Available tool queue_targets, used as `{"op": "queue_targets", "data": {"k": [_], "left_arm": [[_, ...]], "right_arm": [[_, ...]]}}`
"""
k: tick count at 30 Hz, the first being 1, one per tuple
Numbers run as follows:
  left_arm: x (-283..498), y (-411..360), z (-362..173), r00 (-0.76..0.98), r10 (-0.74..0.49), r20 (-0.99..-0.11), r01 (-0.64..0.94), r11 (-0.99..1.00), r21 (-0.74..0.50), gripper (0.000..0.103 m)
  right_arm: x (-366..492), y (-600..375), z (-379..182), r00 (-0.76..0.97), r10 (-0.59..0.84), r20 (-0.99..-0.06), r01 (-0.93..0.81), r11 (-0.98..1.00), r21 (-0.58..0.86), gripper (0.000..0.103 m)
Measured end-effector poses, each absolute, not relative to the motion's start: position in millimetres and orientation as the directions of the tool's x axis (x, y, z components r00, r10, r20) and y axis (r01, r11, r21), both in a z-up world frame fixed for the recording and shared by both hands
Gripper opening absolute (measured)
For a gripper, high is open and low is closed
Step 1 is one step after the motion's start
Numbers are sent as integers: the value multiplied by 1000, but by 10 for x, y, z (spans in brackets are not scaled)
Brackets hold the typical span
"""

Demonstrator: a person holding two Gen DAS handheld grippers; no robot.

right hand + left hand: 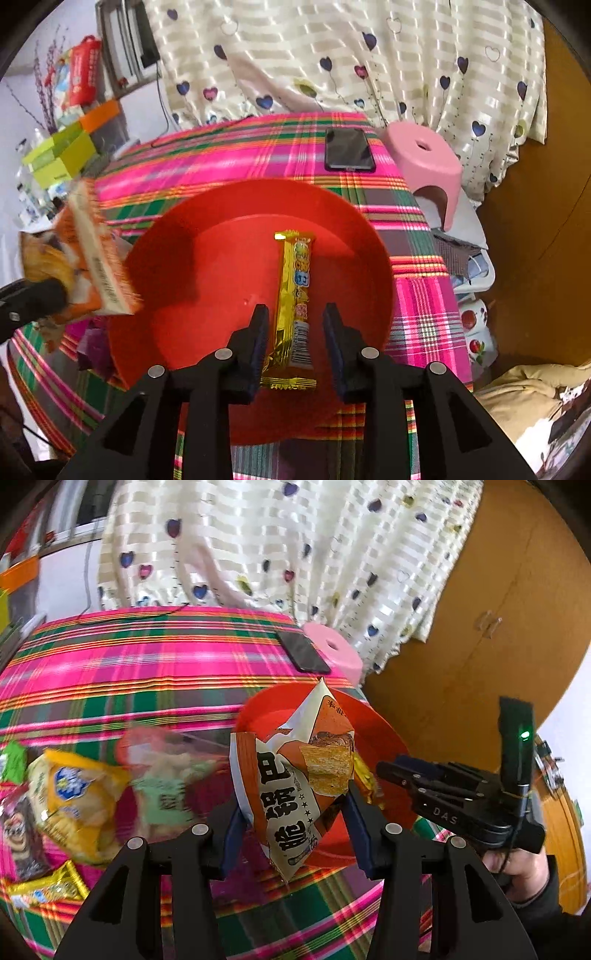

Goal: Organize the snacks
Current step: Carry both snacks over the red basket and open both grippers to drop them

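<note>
Two claws: left claw (291, 808) grips the orange bag (295, 775) beside the red bowl's (177, 229) rim, right claw (295, 332) (released) straddles the yellow bar (293, 302).

Glossy red plastic bowl (207, 258) on woven plaid tablecloth (258, 155); shiny gold foil snack bar (293, 295) inside; smooth pink plastic stool (424, 158) at the cloth's far corner.

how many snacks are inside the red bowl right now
1: the gold snack bar lies in the red bowl, between the right gripper's open jaws. The orange packet, clamped by the left gripper, isn't in yet.
</note>
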State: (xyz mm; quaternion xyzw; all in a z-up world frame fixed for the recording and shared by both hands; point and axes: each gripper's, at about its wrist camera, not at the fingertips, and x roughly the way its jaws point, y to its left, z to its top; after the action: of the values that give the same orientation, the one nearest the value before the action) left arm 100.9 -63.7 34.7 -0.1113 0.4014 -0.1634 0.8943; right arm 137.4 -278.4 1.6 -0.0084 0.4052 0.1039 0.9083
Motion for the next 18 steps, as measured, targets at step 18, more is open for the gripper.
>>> {"op": "queue_targets", "data": {"k": [18], "left_arm": [[1099,-842,225,559,-385,-735,234,923,-305,56]], "right_arm": [[1296,-2715,45,639,254,-726,-257,960,110,30]]}}
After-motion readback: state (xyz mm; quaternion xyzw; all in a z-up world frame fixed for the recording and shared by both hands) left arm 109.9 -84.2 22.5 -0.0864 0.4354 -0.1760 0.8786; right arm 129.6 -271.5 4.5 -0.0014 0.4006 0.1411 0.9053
